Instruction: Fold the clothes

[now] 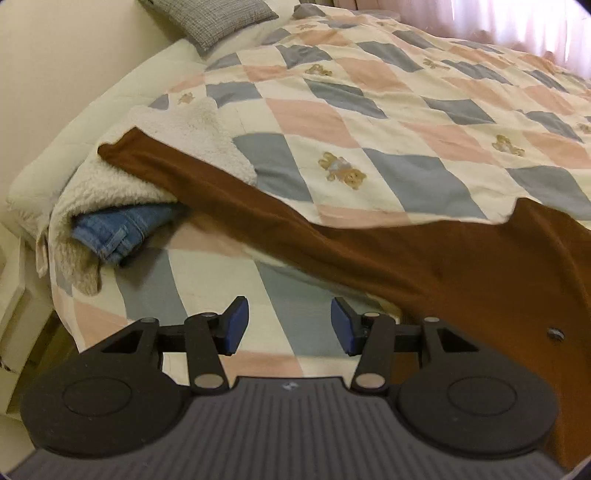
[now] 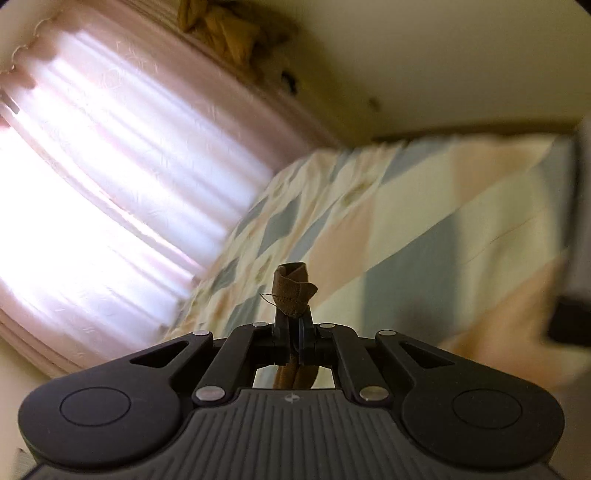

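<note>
A brown garment (image 1: 369,240) stretches across the checked quilt (image 1: 369,122), one long end draped over a stack at the left and the wide part lifted at the right with a small button showing. My left gripper (image 1: 290,325) hangs open above the quilt, just in front of the brown cloth, with nothing between its blue pads (image 1: 236,323). In the right wrist view my right gripper (image 2: 294,325) is shut on a bunched hem of the brown garment (image 2: 293,288), which pokes up past the fingertips and hangs below them.
A fluffy white garment (image 1: 173,155) lies over folded blue jeans (image 1: 122,229) at the quilt's left edge. A grey pillow (image 1: 210,18) sits at the head of the bed. Pink curtains (image 2: 110,177) cover a bright window beyond the quilt (image 2: 443,229).
</note>
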{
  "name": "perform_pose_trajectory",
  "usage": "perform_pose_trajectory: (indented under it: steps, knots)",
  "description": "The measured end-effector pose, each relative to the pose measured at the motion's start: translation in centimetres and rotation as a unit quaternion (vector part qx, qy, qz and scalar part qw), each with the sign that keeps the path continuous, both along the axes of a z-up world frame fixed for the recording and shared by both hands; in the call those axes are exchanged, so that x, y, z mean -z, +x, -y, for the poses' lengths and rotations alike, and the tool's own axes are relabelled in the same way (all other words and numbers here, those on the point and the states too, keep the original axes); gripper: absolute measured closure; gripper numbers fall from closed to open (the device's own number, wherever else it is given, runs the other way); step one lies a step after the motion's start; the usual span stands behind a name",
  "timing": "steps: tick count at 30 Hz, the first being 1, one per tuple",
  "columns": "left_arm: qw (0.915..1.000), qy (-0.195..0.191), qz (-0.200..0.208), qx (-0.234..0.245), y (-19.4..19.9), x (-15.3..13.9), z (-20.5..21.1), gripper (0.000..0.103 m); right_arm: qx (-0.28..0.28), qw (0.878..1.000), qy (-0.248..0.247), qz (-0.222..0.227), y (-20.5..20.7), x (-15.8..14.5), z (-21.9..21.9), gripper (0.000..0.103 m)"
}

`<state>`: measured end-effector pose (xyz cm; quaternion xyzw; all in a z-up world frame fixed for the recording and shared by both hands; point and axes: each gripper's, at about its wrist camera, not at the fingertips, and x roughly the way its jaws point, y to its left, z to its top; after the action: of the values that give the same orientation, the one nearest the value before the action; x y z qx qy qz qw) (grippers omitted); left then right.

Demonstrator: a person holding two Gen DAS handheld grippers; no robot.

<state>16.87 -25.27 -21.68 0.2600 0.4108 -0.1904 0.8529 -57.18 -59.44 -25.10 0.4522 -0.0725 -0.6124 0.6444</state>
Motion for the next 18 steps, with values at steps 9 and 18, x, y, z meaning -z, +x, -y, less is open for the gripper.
perform_pose_trajectory:
  steps: [9,18]
  knots:
    - [0.995,-0.01,-0.084,0.054,-4.4,4.5,-1.0,0.058,0.013,0.978,0.166,-0.126,-3.3,6.9,-5.2,0.067]
    - [0.9901,0.011,-0.13,0.053,-5.3,6.9,-8.5,0.049,-0.119,0.963,0.237,-0.054,0.5,8.8,-13.6,0.046]
